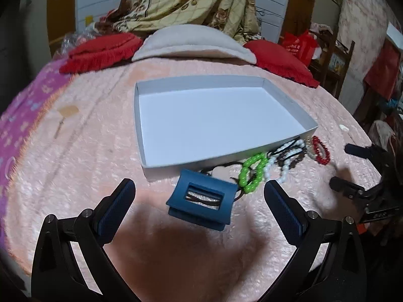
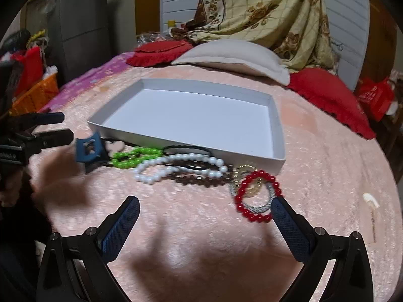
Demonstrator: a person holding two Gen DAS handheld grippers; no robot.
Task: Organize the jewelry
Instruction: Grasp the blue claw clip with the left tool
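A shallow white box [image 1: 141,115] [image 2: 277,138] lies empty on the pink bedspread. In front of it lies a row of jewelry: a blue hair claw [image 1: 201,200] [image 2: 88,149], a green bead bracelet [image 1: 252,173] [image 2: 133,156], a white bead bracelet [image 1: 282,161] [image 2: 176,166], dark hair ties [image 2: 191,148], brown beads [image 2: 201,180] and a red bead bracelet [image 1: 321,149] [image 2: 257,196]. My left gripper [image 1: 199,196] is open, its fingers either side of the blue claw. My right gripper [image 2: 205,214] is open, just short of the red bracelet.
A beige pillow [image 1: 194,41] and red cushions [image 1: 100,50] lie beyond the box, with a floral quilt [image 1: 191,0] behind. The right gripper shows at the edge of the left wrist view [image 1: 352,171]. An orange basket [image 2: 35,93] stands left of the bed.
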